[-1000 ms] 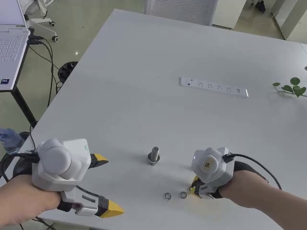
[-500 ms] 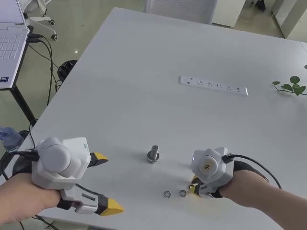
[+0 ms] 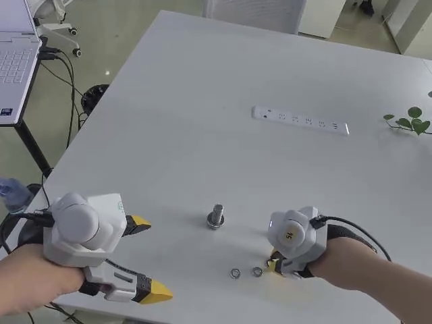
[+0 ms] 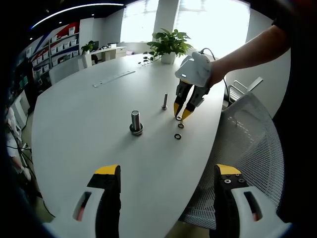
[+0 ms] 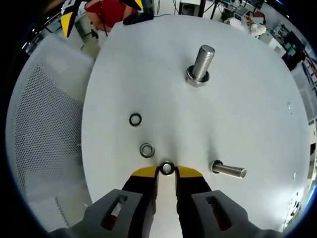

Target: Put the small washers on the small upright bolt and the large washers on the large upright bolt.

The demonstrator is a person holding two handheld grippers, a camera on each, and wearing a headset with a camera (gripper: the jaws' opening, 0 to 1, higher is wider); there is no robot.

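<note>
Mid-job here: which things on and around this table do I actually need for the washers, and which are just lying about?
For the job: large upright bolt; small upright bolt; two loose washers; gripped washer, pinched in the right tool; left tool, open, holding nothing.
Lying about: power strip; plant; laptop.

Little here can be read. A round yellow sticker [image 3: 290, 234] on top of the right tongs [image 3: 273, 264] bears two dark digits, perhaps 15, too blurred to be sure. The laptop [image 3: 13, 61] beside the counter [image 3: 202, 101] has a small blue sticker [image 3: 5, 112] near its front corner, with print too small to read. In the left gripper view, red and blue wall boards [image 4: 67, 30] carry lettering that cannot be made out.
</note>
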